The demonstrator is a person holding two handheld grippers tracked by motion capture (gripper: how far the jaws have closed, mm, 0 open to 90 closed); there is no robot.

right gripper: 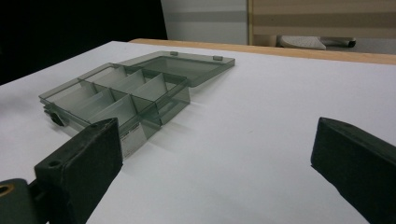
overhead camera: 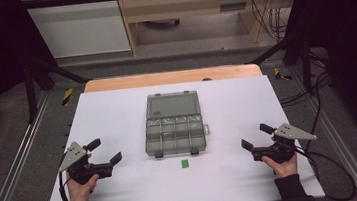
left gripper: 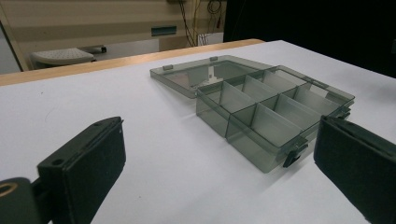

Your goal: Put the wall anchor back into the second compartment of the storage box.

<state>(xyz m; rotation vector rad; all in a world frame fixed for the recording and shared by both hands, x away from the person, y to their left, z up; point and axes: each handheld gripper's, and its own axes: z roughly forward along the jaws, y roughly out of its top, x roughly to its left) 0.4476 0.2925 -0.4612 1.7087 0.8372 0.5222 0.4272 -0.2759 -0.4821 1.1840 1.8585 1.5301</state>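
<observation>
Smoky grey translucent plastic compartment box (overhead camera: pixel 175 129), lid lying open, is sitting mid-counter; small green flat chip (overhead camera: pixel 185 163) just before it. Left gripper (overhead camera: pixel 107 150) and right gripper (overhead camera: pixel 254 137) are being held wide open, nothing gripped. Risks: chip (thin, flat) being skidded by fingers; light box being shoved.

The green piece (overhead camera: pixel 185 163) just in front of the box (overhead camera: pixel 174 123) is too small to tell what it is. In the right gripper view, the label (right gripper: pixel 130 138) on the box wall is too blurred to read, and one jaw hides the box's near corner.
</observation>
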